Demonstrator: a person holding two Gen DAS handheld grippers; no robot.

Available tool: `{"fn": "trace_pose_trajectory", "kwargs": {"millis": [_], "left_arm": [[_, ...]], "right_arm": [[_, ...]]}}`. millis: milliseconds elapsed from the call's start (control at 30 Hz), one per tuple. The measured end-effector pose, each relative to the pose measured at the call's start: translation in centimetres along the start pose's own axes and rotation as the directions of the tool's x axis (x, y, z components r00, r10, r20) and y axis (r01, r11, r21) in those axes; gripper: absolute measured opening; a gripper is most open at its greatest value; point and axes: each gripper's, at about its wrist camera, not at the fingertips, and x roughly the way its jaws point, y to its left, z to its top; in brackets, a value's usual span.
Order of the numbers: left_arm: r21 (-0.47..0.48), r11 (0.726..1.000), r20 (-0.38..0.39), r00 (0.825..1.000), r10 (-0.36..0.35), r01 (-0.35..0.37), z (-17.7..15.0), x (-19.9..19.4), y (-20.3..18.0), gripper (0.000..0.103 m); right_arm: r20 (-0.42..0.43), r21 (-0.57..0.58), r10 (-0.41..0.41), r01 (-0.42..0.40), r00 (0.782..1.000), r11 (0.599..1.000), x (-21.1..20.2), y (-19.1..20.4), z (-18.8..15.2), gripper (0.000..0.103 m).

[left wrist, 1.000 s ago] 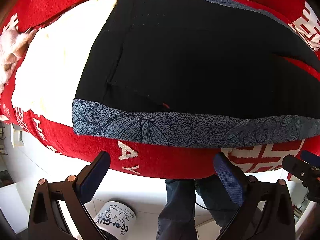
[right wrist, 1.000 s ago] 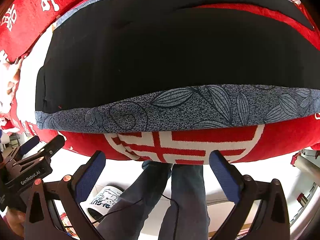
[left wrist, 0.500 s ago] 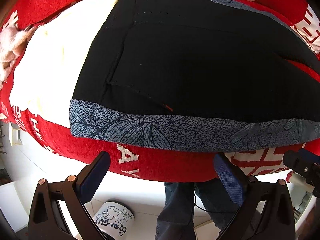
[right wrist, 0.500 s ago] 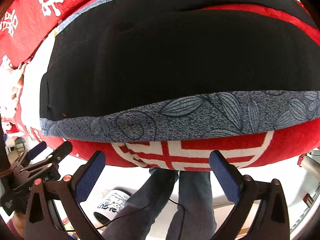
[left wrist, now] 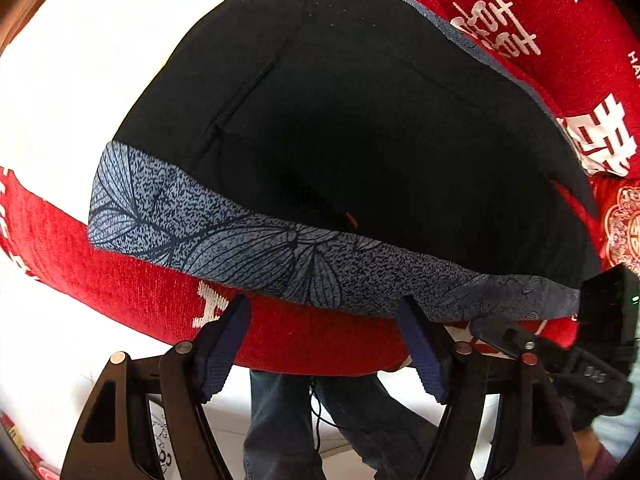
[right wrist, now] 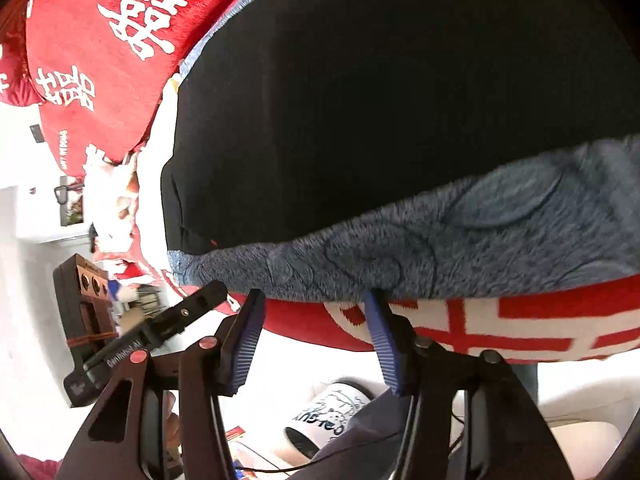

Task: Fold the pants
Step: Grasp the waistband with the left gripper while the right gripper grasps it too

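Black pants [left wrist: 360, 128] lie flat on a red blanket w/ white lettering [left wrist: 312, 340], and the blue-grey leaf-print waistband [left wrist: 280, 256] runs along the pants' near edge, closest to both cameras. All places below are given relative to that waistband.

Left gripper [left wrist: 324, 336] sits just below the waistband, about mid-length, fingertips up against its lower edge. Its jaws have just been closing and now stand roughly half apart. Red blanket and the band's edge show between the blue pads [left wrist: 224, 344], but whether any cloth is actually pinched can't be told; pads don't visibly press on it. Beyond the waistband's left end, a white sheet [left wrist: 80, 92] lies beside the pants.

Right gripper [right wrist: 316, 332] is also just under the waistband [right wrist: 440, 248], fingertips tucked at its bottom edge, where the red-and-white pattern of the blanket [right wrist: 520, 328] starts. Jaws have just been closing too, about halfway now; no clear pinch seen. In the right wrist view the left gripper's black body [right wrist: 152, 332] shows near the waistband's left end.

Below the waistband, off the blanket's edge: person's jeans-clad legs [left wrist: 280, 420] and a white mug w/ cartoon print [right wrist: 324, 416] on the pale floor.
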Motion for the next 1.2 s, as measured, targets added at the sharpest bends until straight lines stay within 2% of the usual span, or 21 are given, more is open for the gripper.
{"fn": "trace_pose_trajectory", "kwargs": {"millis": [100,333,367,433,467,500,633,733,800,900,1000,1133,1200], "left_arm": [[-0.024,0.999,-0.004,0.999,-0.046,0.046,-0.4,0.0,1.4,0.077],[-0.103,0.984,-0.019,0.989,-0.146,0.143,-1.3,1.0,4.4,0.077],[-0.113,0.982,-0.024,0.987,-0.157,0.153,-1.4,1.1,4.7,0.077],[-0.139,0.974,-0.029,0.982,-0.188,0.182,-1.3,1.4,5.1,0.077],[-0.156,0.966,-0.029,0.977,-0.213,0.206,-1.3,1.5,5.2,0.077],[-0.18,0.955,-0.026,0.97,-0.242,0.234,-1.2,1.8,5.4,0.077],[-0.28,0.899,0.024,0.938,-0.345,0.338,-0.1,1.9,5.2,0.077],[-0.308,0.876,0.075,0.927,-0.367,0.372,0.9,1.5,5.4,0.077],[-0.305,0.883,0.078,0.934,-0.349,0.356,1.4,1.5,5.5,0.077],[-0.216,0.931,0.064,0.956,-0.286,0.293,1.8,1.3,4.1,0.071],[-0.147,0.958,0.047,0.969,-0.242,0.247,1.2,1.1,3.7,0.069],[-0.168,0.949,0.041,0.964,-0.264,0.267,0.6,1.4,4.5,0.069],[-0.213,0.929,0.052,0.953,-0.299,0.303,0.8,1.6,5.2,0.069]], "right_arm": [[0.01,-0.002,0.014,-0.014,1.0,1.0,0.5,-1.2,-0.6,0.056],[0.094,0.122,0.179,-0.19,0.979,0.974,1.7,-3.6,0.7,0.056],[0.096,0.14,0.201,-0.213,0.975,0.967,2.0,-3.8,0.8,0.054],[0.092,0.156,0.255,-0.267,0.962,0.951,2.3,-3.8,1.0,0.035],[0.09,0.157,0.28,-0.291,0.956,0.944,2.2,-3.5,1.1,0.027],[0.091,0.149,0.292,-0.303,0.952,0.941,1.9,-3.1,1.3,0.024],[0.075,0.061,0.327,-0.332,0.942,0.941,-0.2,-1.1,1.5,0.021],[0.055,0.015,0.328,-0.329,0.943,0.944,-1.4,-0.5,1.6,0.02],[0.041,0.0,0.315,-0.315,0.948,0.949,-1.6,-0.4,1.7,0.02],[0.037,0.01,0.3,-0.3,0.953,0.954,-1.4,-1.1,1.7,0.02],[0.056,0.052,0.302,-0.304,0.952,0.951,-1.0,-1.7,1.8,0.023],[0.065,0.093,0.298,-0.303,0.952,0.948,-0.3,-1.7,2.1,0.023],[0.084,0.095,0.325,-0.333,0.942,0.938,-0.8,-1.7,2.0,0.017]]}}
